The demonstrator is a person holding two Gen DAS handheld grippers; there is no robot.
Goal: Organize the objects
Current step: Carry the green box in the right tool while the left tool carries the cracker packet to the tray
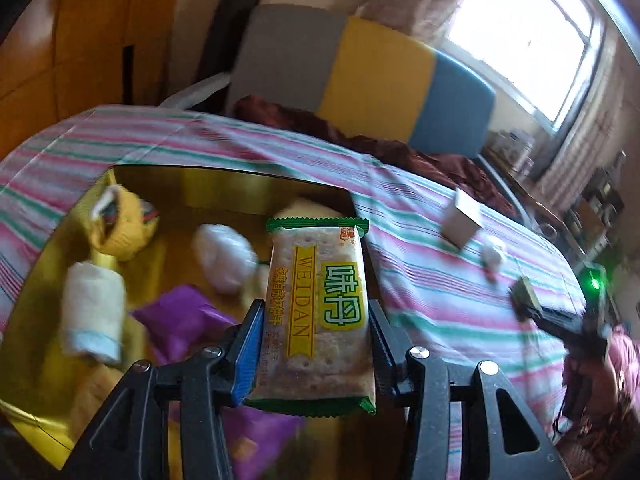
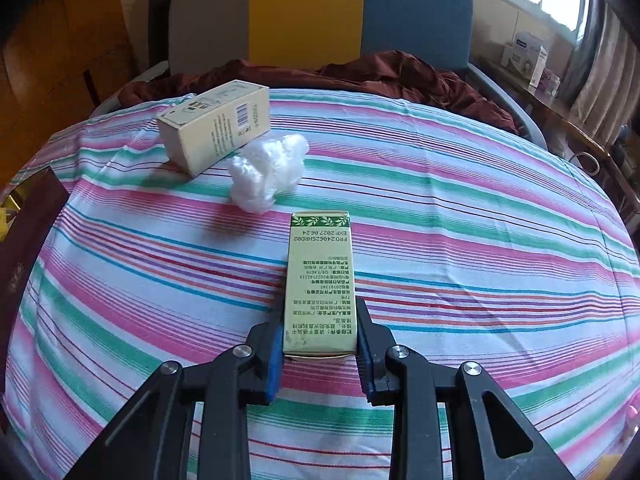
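Note:
My left gripper [image 1: 316,320] is shut on a cracker packet [image 1: 318,312] with green ends and "WEIDAN" print, held above the right part of a gold-lined box [image 1: 224,192]. In the box lie a rolled white towel [image 1: 94,312], a yellow knitted item [image 1: 120,228], a white wad [image 1: 224,256] and purple wrappers [image 1: 180,320]. My right gripper [image 2: 320,320] is shut on a slim green-and-cream carton [image 2: 318,284] held over the striped cloth [image 2: 440,240]. The right gripper with its carton also shows in the left wrist view [image 1: 528,296].
A cream carton [image 2: 216,128] lies on its side at the far left of the cloth, with a crumpled white plastic wad [image 2: 268,172] beside it. A dark red blanket [image 2: 360,76] and a grey-yellow-blue headboard [image 2: 320,12] are behind. The box's dark wall [image 2: 24,240] is at the left.

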